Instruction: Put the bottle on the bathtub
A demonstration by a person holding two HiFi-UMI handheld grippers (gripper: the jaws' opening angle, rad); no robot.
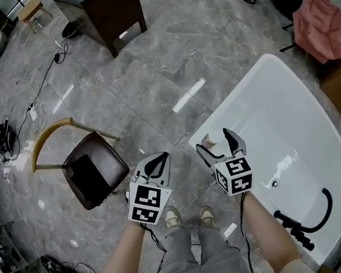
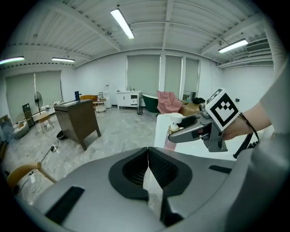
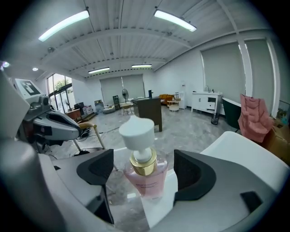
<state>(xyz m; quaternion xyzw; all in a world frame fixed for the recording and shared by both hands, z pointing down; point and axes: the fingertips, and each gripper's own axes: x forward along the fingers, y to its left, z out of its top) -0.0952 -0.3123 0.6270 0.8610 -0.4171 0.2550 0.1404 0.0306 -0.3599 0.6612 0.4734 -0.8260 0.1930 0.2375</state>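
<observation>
Both jaws, my right claw [image 1: 219, 142]: stood wide apart, bottle [image 3: 144, 170] between, untouched.
Left claw [image 2: 148, 165]: jaws met, empty.
Forearms [image 1: 126, 257]: outstretched, claws tilted down.

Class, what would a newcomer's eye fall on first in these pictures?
A pink pump bottle stands on the corner rim of the white bathtub, between the open jaws of the right claw. The left claw, shut, hangs over the grey floor near a brown chair.
</observation>
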